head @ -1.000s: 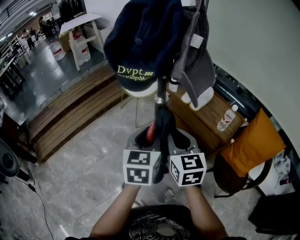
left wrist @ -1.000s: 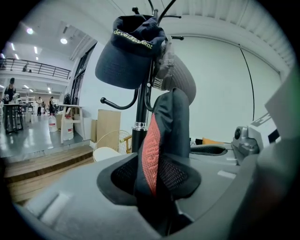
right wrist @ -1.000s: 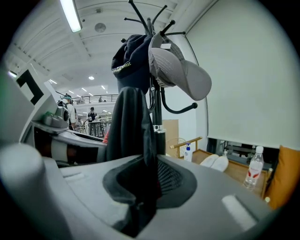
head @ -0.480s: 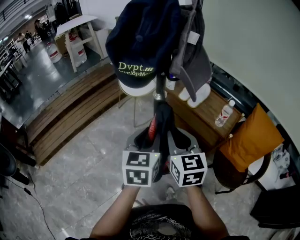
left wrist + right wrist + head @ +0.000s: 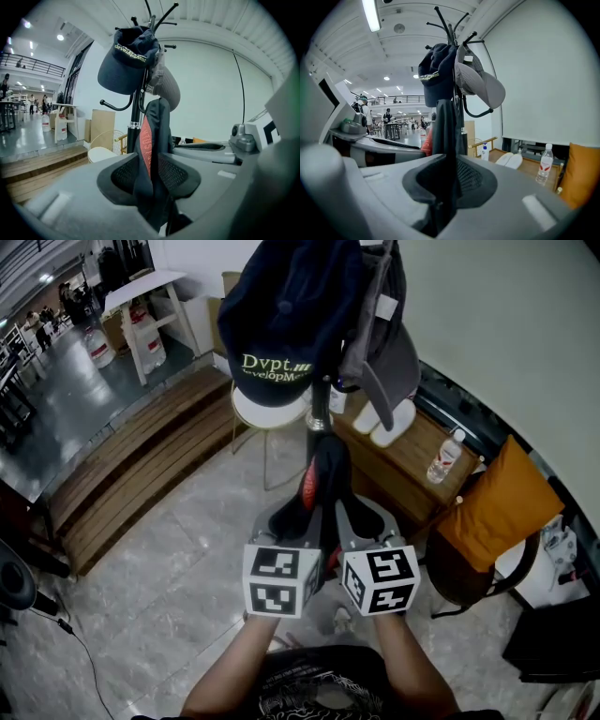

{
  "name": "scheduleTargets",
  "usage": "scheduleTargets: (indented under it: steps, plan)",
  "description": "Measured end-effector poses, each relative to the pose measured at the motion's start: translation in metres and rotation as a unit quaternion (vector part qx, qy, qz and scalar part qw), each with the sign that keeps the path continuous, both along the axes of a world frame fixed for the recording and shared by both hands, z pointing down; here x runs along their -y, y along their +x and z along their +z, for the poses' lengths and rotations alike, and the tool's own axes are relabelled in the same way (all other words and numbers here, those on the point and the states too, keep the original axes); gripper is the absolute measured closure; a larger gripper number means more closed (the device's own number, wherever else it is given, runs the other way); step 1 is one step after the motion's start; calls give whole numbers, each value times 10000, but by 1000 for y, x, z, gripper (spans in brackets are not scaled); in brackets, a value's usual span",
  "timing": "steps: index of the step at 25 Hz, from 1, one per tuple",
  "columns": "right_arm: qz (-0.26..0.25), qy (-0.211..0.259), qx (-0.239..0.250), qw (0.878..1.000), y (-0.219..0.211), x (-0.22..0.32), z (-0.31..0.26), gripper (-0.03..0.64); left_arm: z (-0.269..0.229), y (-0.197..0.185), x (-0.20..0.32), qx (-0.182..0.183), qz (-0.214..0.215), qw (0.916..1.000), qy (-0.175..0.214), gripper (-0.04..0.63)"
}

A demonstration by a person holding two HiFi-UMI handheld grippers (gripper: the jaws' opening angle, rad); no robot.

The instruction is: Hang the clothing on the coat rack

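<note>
L tool (image 5: 298, 521) & R tool (image 5: 354, 519) are each pinching the black garment (image 5: 324, 474) side by side, holding it up against the coat rack (image 5: 319, 416) pole below the navy cap (image 5: 286, 315); prob. worth lifting w/ fabric spread btw grips, aiming for the free hook (image 5: 114, 107)

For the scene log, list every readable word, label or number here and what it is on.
"Dvpt." on the front of the cap.
"evelopMe", cut off at both ends, on the line under it.
Label on the bottle: too small to read.
Red strip on the garment: print unreadable.
</note>
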State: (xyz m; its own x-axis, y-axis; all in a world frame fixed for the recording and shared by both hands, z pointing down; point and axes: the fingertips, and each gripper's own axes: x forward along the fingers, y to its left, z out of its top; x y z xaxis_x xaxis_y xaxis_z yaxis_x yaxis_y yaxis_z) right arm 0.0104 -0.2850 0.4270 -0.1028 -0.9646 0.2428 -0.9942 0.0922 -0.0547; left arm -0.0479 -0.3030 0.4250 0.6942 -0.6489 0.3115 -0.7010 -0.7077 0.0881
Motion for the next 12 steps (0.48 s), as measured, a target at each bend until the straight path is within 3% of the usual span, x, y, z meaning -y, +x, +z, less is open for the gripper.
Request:
scheduleTargets:
  steps: [12]
  plan:
    - [242, 279, -5, 9993, -17, -28, -21, 568, -7, 3, -34, -96, 417, 9991, 66, 491]
